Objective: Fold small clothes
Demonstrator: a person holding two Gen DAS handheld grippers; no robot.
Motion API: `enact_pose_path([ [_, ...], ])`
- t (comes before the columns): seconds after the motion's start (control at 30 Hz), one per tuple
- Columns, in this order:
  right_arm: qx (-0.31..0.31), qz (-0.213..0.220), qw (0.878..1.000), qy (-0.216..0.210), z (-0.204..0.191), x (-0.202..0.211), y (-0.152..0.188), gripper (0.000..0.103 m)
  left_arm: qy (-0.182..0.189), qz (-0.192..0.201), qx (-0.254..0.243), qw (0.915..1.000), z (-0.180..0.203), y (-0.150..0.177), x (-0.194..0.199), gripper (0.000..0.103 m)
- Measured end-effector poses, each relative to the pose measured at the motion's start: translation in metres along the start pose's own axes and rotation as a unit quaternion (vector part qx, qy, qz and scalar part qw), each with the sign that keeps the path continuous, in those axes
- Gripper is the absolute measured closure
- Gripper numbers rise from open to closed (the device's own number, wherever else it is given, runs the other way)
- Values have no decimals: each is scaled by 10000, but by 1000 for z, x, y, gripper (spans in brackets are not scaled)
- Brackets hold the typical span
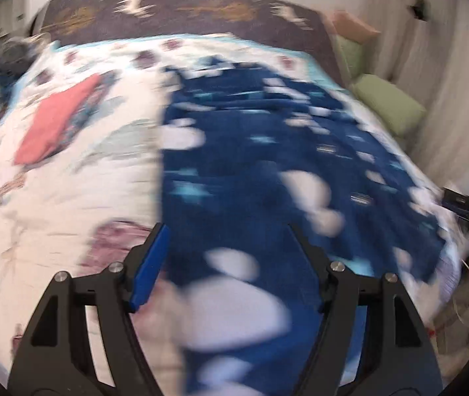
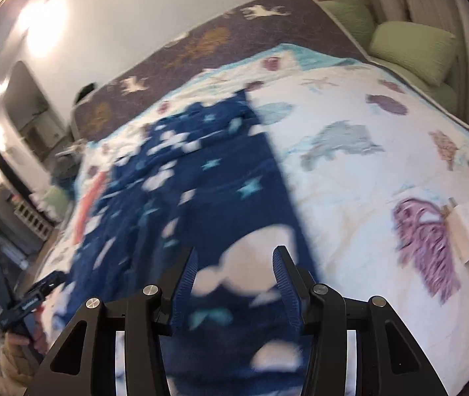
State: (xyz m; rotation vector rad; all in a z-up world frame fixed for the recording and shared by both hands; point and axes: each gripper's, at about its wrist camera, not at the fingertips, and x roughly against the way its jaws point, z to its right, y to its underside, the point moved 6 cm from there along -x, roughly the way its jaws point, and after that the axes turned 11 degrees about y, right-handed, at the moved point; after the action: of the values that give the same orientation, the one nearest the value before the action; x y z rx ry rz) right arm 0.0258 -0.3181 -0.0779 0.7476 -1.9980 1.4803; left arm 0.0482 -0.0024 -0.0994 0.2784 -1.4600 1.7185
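A navy garment (image 1: 267,151) printed with white clouds and pale stars lies spread on the white patterned quilt (image 1: 69,198). The picture is blurred by motion. My left gripper (image 1: 227,231) is open just above the garment's near left part, its left pad by the garment's left edge. In the right wrist view the same navy garment (image 2: 208,178) lies under my right gripper (image 2: 234,252), which is open over a white cloud print near the garment's right edge. Nothing is pinched in either one. Each gripper also shows at the edge of the other's view.
A folded coral-red garment (image 1: 59,122) lies on the quilt at the far left. Green pillows (image 2: 412,49) sit along the bed's right side by a curtain. A dark patterned blanket (image 1: 184,13) covers the far end. A white flat object (image 2: 468,231) rests on the quilt at right.
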Motion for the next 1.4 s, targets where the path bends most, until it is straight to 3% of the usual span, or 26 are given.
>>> enact_pose_path([
  [0.2,723,-181,9949,-680,-58,6,42,54,816,-446,-963,9910,91,27,-22,30],
  [0.3,796,-272,9938,-723,-69,5,58,54,873,-688,-1240,9860,119,41,-43,30],
  [0.37,815,-358,9932,-751,-70,6,68,54,707,-790,-1393,9845,129,46,-55,33],
  [0.4,826,-373,9932,-735,-69,7,72,54,603,-865,-1451,9838,131,48,-62,42],
  [0.43,839,-390,9931,-727,-68,8,75,54,660,-934,-1418,9833,131,48,-66,73],
  [0.5,863,-436,9927,-722,-65,11,81,54,951,-904,-1022,9861,128,40,-57,88],
  [0.63,1036,-512,9907,-719,-66,15,93,53,1595,-612,-331,9847,115,16,-26,90],
  [0.73,1163,-654,9862,-985,-77,13,102,53,1588,-494,-383,9853,117,10,-18,90],
  [0.93,1271,-994,9777,-1342,-103,-6,118,52,1614,-719,-453,9832,127,16,-31,89],
  [1.1,924,-1022,9779,-1573,-113,-21,113,49,1653,-737,-452,9824,125,12,-28,89],
  [1.13,796,-1011,9785,-1614,-113,-22,110,58,1640,-741,-471,9825,125,12,-26,89],
  [1.17,698,-975,9787,-1667,-114,-24,107,94,1644,-738,-469,9825,125,11,-26,89],
  [1.27,936,-966,9753,-1754,-126,-22,112,93,1727,-715,-424,9815,125,5,-21,88],
  [1.4,1417,-1079,9570,-2287,-147,-6,134,99,1832,-941,-767,9756,139,9,-32,83],
])
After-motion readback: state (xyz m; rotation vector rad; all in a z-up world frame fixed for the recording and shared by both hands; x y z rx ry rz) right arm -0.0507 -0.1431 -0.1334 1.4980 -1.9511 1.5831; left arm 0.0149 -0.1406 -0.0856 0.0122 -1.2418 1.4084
